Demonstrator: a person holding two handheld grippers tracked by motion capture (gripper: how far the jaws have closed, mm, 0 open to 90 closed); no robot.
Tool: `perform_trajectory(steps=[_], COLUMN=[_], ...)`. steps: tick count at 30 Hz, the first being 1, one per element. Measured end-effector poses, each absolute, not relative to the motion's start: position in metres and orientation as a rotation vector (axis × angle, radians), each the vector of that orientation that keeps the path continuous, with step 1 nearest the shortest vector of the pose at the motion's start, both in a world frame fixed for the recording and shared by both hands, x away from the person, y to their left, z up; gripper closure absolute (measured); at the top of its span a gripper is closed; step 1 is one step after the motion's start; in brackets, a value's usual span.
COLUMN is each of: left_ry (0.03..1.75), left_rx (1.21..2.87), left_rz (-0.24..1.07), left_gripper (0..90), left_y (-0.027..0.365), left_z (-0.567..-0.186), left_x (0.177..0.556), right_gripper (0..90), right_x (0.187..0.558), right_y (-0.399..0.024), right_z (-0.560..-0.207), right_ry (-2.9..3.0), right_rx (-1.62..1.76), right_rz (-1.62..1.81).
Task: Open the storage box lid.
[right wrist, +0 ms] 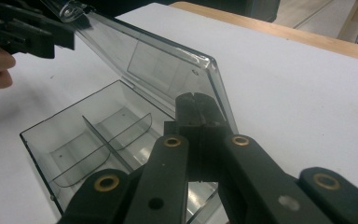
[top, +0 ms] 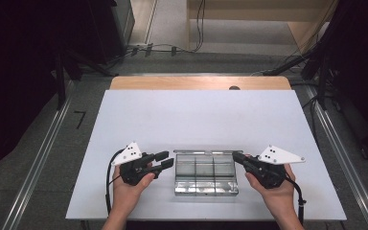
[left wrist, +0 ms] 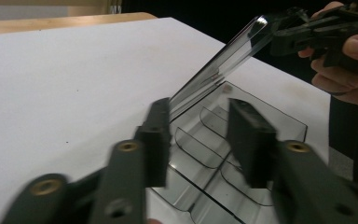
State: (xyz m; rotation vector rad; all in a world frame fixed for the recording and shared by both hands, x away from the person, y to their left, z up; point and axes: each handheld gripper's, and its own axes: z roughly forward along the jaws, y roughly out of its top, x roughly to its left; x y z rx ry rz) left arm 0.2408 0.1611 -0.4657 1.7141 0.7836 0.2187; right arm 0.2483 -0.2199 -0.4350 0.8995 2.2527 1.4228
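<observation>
A clear plastic compartment box sits near the front edge of a white table, its hinged lid raised at a slant over the dividers. The right tongs are closed, pressed against the lid's right edge; whether they pinch it cannot be told. The left tongs stand parted at the box's left end, one pad just beside the lid's corner, gripping nothing.

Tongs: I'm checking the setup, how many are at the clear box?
2. The left tongs stand open at the clear box's left end; the right tongs are shut on its raised lid.
</observation>
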Motion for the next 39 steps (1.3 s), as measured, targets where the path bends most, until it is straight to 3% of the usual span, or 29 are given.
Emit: perform_trajectory(steps=[7, 11, 13, 19, 24, 31, 34, 39], left_ry=[0.79, 0.778, 0.767, 0.763, 0.776, 0.795, 0.798, 0.806], left_rx=[1.76, 1.756, 1.751, 1.751, 1.749, 1.729, 1.725, 1.717], left_rz=[0.247, 0.265, 0.279, 0.291, 0.286, 0.263, 0.256, 0.247], left_gripper=[15.2, 11.0, 14.0, 43.7, 59.4, 65.9, 66.5, 67.1], left_y=[0.145, 0.138, 0.137, 0.133, 0.13, 0.133, 0.134, 0.135], left_z=[-0.462, -0.458, -0.458, -0.463, -0.467, -0.467, -0.467, -0.467], left_x=[0.261, 0.268, 0.269, 0.272, 0.276, 0.279, 0.279, 0.281], right_gripper=[88.2, 88.2, 88.2, 88.2, 88.2, 87.9, 76.6, 49.4], right_x=[0.255, 0.261, 0.265, 0.271, 0.271, 0.267, 0.267, 0.276], right_y=[-0.221, -0.217, -0.217, -0.219, -0.221, -0.237, -0.245, -0.248], right_z=[-0.436, -0.436, -0.436, -0.434, -0.434, -0.432, -0.43, -0.432], right_ry=[2.265, 2.28, 2.279, 2.26, 2.252, 2.246, 2.231, 2.198], right_rx=[0.91, 0.913, 0.912, 0.917, 0.897, 0.88, 0.876, 0.915], right_rz=[1.422, 1.413, 1.413, 1.43, 1.429, 1.452, 1.49, 1.533])
